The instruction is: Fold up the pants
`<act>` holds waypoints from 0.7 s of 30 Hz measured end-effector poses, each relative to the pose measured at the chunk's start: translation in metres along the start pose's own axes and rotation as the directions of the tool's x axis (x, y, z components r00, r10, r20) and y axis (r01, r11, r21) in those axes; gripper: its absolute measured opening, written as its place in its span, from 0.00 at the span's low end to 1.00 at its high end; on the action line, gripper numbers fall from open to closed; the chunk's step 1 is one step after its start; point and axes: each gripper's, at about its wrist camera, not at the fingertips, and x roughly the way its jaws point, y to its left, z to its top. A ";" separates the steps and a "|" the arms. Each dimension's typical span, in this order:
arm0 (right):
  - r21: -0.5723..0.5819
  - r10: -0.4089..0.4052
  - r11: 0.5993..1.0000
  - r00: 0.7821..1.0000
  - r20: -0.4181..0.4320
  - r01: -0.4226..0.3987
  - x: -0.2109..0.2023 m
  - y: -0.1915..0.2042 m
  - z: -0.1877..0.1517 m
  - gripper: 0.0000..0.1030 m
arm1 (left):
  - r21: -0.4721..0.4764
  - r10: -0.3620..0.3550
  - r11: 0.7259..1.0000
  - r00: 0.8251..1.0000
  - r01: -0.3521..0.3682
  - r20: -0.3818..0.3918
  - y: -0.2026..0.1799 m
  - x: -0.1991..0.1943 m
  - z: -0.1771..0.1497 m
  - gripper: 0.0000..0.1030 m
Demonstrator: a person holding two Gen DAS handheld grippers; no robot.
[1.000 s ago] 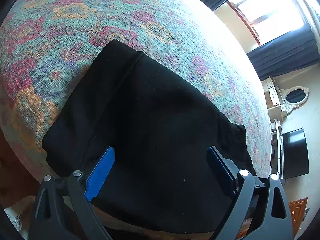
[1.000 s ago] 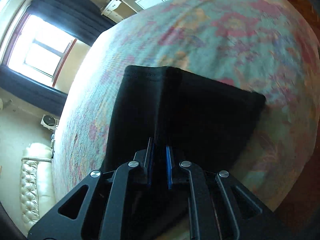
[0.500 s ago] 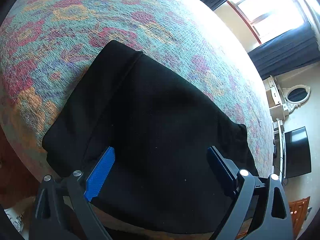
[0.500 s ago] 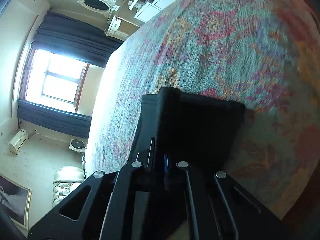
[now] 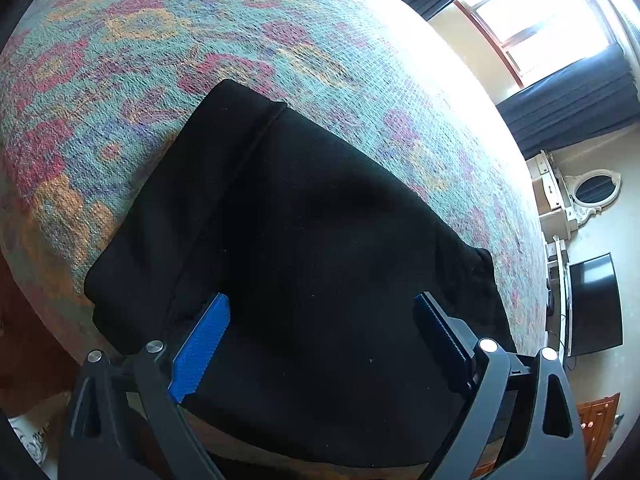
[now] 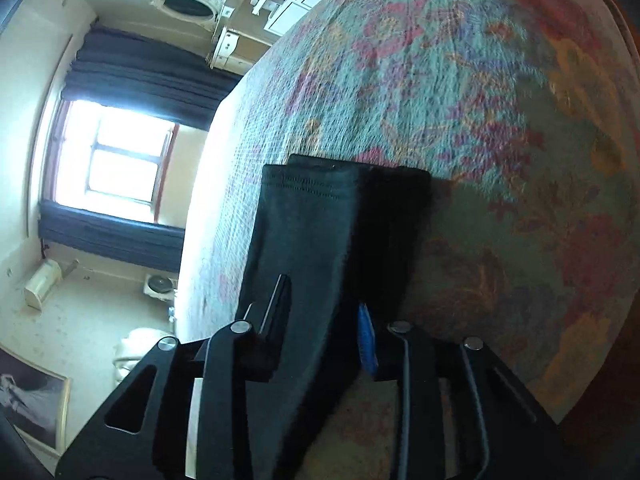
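Pants: black, I see them lying folded on the floral bedspread.
Left hand-held gripper: spread wide above them, at 6 o'clock.
Right hand-held gripper: pinching a lifted fold of the pants.

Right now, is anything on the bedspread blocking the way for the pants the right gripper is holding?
Nothing visible. The right gripper is shut on a fold of the black pants, and the floral bedspread beyond shows only bare fabric. The left gripper hangs open over the pants, gripping nothing.
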 end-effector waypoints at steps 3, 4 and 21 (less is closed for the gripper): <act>-0.044 -0.062 0.997 0.998 -0.003 0.062 -0.002 0.002 0.008 0.05 | 0.008 0.000 1.000 1.000 0.000 -0.002 -0.002 0.000 -0.002 0.89; -0.039 -0.068 0.997 0.998 -0.008 0.068 -0.002 0.000 0.009 0.05 | 0.005 -0.002 1.000 1.000 0.002 -0.003 -0.002 0.001 -0.002 0.89; -0.246 -0.096 0.965 0.995 -0.006 0.091 -0.027 0.009 0.083 0.55 | 0.057 0.038 0.998 0.999 -0.037 -0.011 -0.011 0.007 -0.003 0.89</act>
